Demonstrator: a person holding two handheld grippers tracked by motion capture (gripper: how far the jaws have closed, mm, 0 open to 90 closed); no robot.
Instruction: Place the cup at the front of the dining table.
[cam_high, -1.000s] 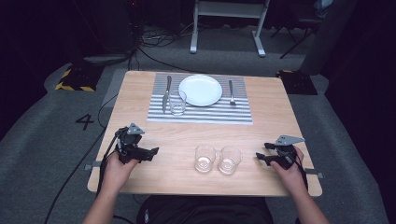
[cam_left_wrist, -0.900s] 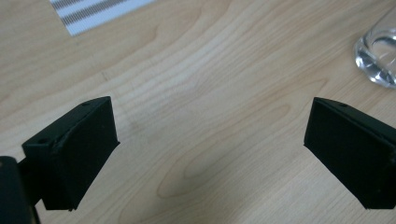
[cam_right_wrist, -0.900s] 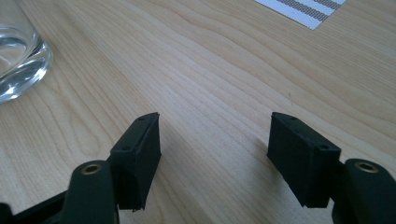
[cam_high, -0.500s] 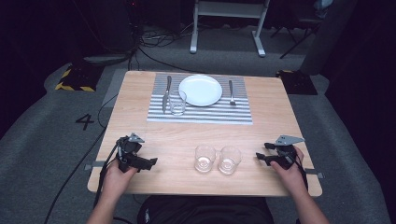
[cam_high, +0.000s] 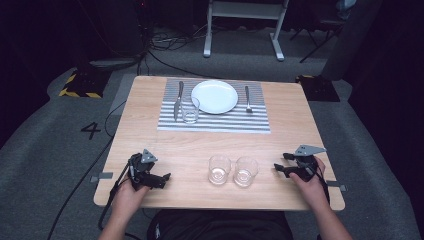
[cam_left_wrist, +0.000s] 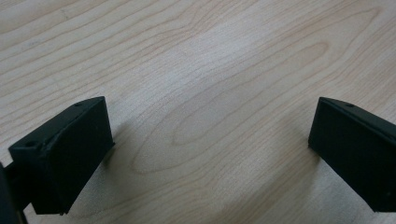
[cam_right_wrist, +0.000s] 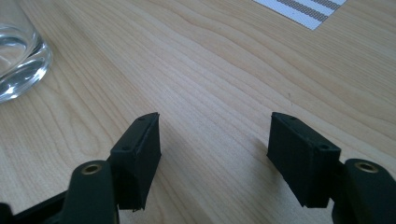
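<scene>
Two empty glasses stand side by side near the front edge of the surface: left glass, right glass, close enough that they may be touching, hard to tell from the high view. Place setting sits behind the glasses: mat, plate, third glass beside a knife, fork on the plate's far side.

Left claw rests low on the wood, well left of the glasses, jaws wide, nothing between them. Right claw sits just right of the right glass, jaws wide too, empty; the glass base shows at the edge of the right gripper view.

Risks, judged: the glasses are so close that closing on one could knock the other over. Glass is slick, so a low or off-centre pinch may slip. Both stand near the front edge, so a shove could send one off the surface.
</scene>
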